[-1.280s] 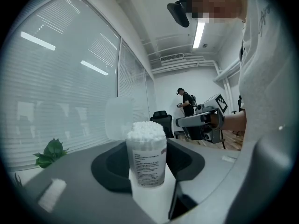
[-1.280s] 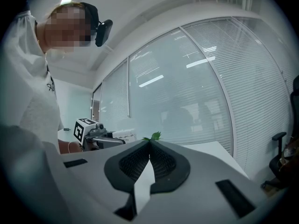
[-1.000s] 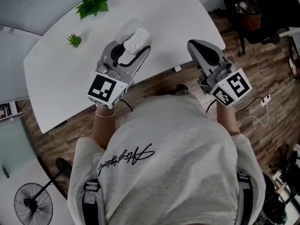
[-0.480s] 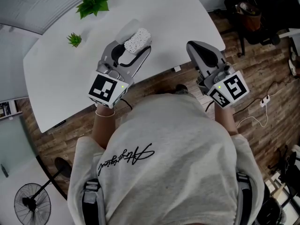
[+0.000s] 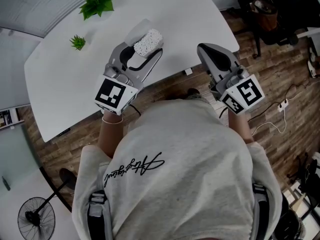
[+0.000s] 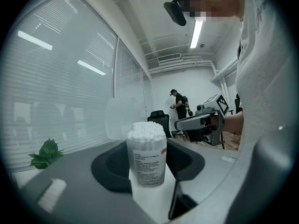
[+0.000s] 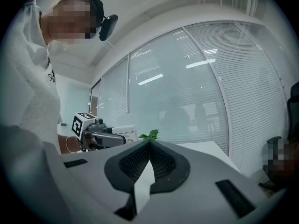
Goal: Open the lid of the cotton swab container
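1. As a person in a pale grey shirt (image 5: pixel 185 159) stands at the near edge of a white table (image 5: pixel 65 84), each hand holds a gripper pointing away from the body. A black fan (image 5: pixel 35 218) stands on the floor at near left.
2. The left gripper (image 5: pixel 144 50) reaches over the table's near edge. Its jaws are partly spread and pinch the container (image 5: pixel 147 41) by its sides, holding it upright with one jaw on each side of the labelled wall.
3. The container is open at the top and packed with white swab heads. Its translucent lid (image 5: pixel 135 30) is tipped up and back at the far left side of the rim.
4. The right gripper (image 5: pixel 205 51) is level, to the right of the container and well apart from it. Its jaws are pressed together with nothing between them, and its tip sits at the table's near edge above the wood floor (image 5: pixel 165 84).
5. Farther left on the table sits a small plant (image 5: pixel 78 42).
6. Beyond it, near the far edge, stands a larger plant (image 5: pixel 98 1).
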`<state>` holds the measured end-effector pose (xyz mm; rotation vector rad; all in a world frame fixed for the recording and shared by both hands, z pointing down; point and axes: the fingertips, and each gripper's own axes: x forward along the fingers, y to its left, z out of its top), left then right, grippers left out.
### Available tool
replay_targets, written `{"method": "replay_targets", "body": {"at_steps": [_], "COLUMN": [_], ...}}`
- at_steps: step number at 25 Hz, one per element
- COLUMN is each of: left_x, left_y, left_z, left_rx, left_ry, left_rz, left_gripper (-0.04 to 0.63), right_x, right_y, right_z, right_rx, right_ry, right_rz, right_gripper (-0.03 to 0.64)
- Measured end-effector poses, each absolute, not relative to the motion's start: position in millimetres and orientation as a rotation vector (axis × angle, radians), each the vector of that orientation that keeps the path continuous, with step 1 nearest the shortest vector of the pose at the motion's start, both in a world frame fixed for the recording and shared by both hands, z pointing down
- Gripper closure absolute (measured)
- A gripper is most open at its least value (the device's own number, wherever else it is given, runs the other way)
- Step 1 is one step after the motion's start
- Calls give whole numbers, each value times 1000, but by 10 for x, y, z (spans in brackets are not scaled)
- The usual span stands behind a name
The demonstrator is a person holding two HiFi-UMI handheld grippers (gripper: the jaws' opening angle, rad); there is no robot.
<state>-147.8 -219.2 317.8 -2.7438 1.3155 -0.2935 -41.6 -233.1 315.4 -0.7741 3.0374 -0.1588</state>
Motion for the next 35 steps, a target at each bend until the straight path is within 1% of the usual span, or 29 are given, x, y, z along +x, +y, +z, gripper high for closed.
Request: {"method": "replay_targets", "body": {"at_steps": [12, 21, 26, 35], "left_x": [-1398, -1414, -1440, -1441], "left_y": [-2175, -2196, -2185, -2213], "left_z": [3219, 3140, 3202, 3129], "left_rx": [-2757, -2767, -2764, -2769], "left_ry": [1269, 1270, 1254, 1247], "left_rz": [-316, -258, -306, -253], "left_gripper": [397, 397, 397, 399], "right_x": [-379, -429, -444, -482], "right_y": [-2308, -2319, -2304, -2310], "right_z": [3157, 3149, 3133, 3132], "right_rx": [-807, -805, -800, -811], "right_ry": [3034, 3040, 3041, 3037], "right_rz": [-163, -160, -153, -157], "right_gripper": [617, 617, 617, 617]}}
